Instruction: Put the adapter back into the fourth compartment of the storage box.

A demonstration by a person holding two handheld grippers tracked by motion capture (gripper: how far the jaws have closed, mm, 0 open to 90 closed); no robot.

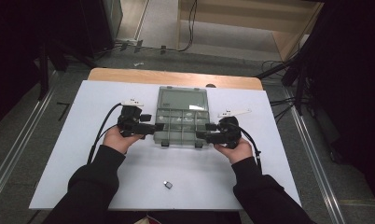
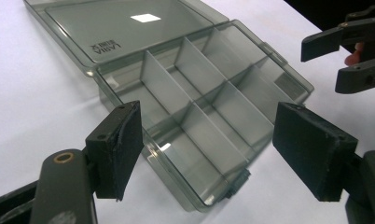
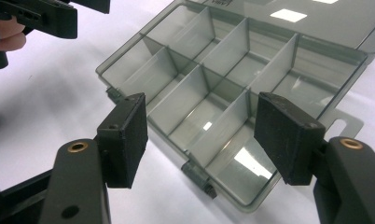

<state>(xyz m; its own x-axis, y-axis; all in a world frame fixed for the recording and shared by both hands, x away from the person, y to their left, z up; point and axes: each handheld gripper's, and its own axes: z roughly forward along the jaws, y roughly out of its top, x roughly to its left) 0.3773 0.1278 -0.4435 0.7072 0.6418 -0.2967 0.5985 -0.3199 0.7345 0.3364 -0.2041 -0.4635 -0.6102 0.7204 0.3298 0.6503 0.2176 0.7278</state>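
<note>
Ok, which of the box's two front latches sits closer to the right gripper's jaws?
The latch on the compartment box front wall between the right gripper jaws; the other latch sits further off, toward the left gripper.

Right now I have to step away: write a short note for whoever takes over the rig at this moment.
Left gripper: open, holding nothing, at the organizer box's left side.
Right gripper: open, holding nothing, at its right side.
Organizer box: mid-table, lid folded flat behind it; the compartments in view look empty.
Small dark part: alone on the white tabletop, near the front edge.
Done: box opened.
Left: probably loading the part; nothing gripped yet.
</note>
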